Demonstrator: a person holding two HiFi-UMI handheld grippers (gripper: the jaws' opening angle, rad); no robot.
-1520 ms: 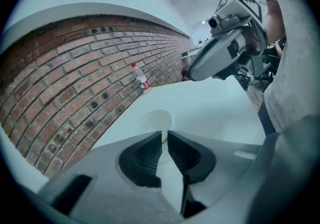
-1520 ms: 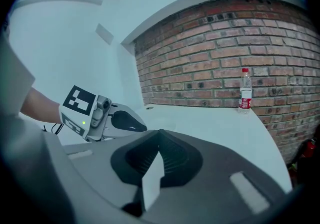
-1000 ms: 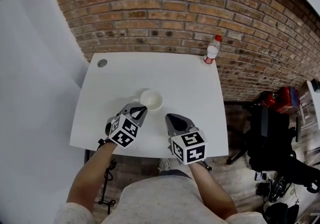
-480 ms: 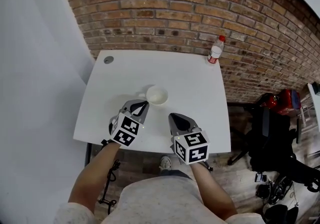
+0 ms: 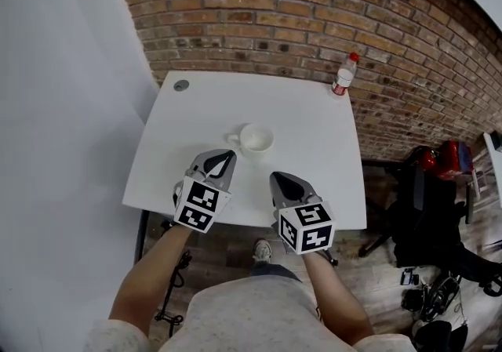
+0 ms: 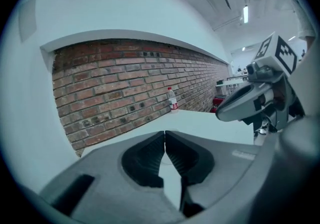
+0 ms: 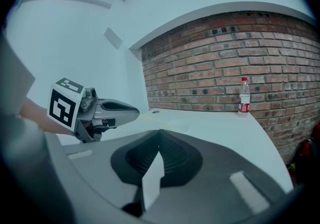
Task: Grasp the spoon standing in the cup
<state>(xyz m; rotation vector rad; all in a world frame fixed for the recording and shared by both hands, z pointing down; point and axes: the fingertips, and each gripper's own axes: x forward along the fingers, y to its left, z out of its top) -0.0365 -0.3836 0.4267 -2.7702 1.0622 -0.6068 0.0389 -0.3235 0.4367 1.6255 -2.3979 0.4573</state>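
The white cup [image 5: 256, 139], at frame centre, points its handle left; only the head view shows it. Below it, left gripper [image 5: 227, 156] and right gripper [image 5: 277, 179] are both pressed closed and empty.

White tabletop [image 5: 302, 111] by a brick wall [image 5: 274, 13]. Small red-capped bottle [image 5: 343, 78] upright at the far right corner. Gray round plug [image 5: 181, 85] by the far left corner.

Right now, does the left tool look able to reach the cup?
Probably yes. The left tool sits just short of the cup, with only bare table between them and nothing in the way. Its jaws are together, so they would need opening first.
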